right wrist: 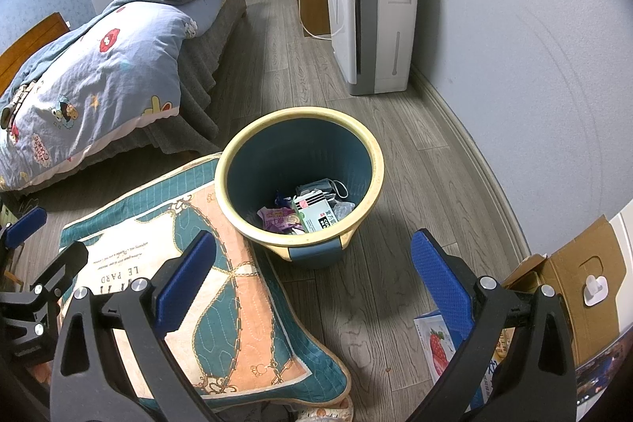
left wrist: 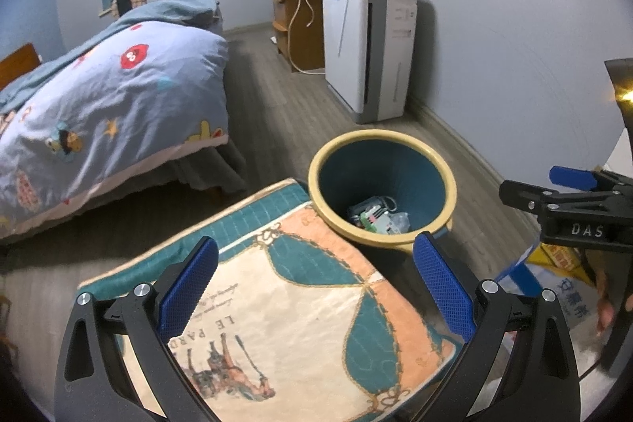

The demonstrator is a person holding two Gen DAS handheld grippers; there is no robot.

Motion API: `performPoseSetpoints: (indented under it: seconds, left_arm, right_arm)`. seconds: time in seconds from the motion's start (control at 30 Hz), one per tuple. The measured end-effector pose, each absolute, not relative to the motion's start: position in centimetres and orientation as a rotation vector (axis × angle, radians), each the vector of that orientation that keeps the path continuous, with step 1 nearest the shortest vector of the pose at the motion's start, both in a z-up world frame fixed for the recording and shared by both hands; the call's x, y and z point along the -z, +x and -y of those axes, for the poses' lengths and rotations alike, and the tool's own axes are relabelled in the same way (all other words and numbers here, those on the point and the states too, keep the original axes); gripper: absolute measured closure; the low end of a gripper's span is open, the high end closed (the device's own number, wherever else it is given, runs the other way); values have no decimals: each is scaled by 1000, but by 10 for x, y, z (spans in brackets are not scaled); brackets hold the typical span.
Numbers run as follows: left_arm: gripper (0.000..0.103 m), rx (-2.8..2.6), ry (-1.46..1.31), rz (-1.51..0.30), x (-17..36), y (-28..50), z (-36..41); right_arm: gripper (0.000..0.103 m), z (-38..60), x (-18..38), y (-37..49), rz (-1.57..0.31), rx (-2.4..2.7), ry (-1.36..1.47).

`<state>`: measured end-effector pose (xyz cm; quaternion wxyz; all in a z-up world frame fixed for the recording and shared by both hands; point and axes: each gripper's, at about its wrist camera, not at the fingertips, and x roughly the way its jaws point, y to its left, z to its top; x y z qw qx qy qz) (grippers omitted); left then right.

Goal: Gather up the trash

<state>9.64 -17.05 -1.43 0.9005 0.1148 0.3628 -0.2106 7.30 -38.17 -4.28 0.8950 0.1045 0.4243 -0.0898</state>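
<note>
- Left gripper [left wrist: 316, 287]: jaws spread wide, nothing between them; it hangs over the cushion [left wrist: 300, 307].
- Right gripper [right wrist: 312, 279]: jaws equally wide, empty, above the bare floor [right wrist: 395, 161] in front of the bin [right wrist: 358, 141].
- Near right, on the floor: a strawberry-print pack [right wrist: 435, 343], partly hidden behind the right finger, beside an open carton [right wrist: 581, 275]. Judged to be the trash left to collect, though it could belong with the carton.
- Handling, as a guess: the pack looks thin, light and probably glossy, so it may slide or buckle. Best pinched across a free edge or corner; lying flat, it offers little for a top-down grip.
- Cushion: soft, quilted, lying flat on the floor, its far corner touching the bin's side. Not trash by the look of it.
- Bin: teal with a cream rim, upright, between cushion and wall. Inside at the bottom: wrappers, a small printed box, clear film, something corded. All light and crushable; plenty of room left.
- Farther: bed [right wrist: 99, 74] to the left, a white appliance [right wrist: 376, 14] against the wall.
</note>
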Motion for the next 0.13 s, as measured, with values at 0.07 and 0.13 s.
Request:
performPoseSetpoints:
  seconds: [0.07, 0.13]
  left_arm:
    - [5, 427, 237, -751, 13, 97, 170]
    - [5, 423, 223, -757, 12, 99, 166]
  right_arm:
    - [6, 382, 45, 72, -883, 188, 215]
    - [6, 381, 47, 70, -889, 192, 211]
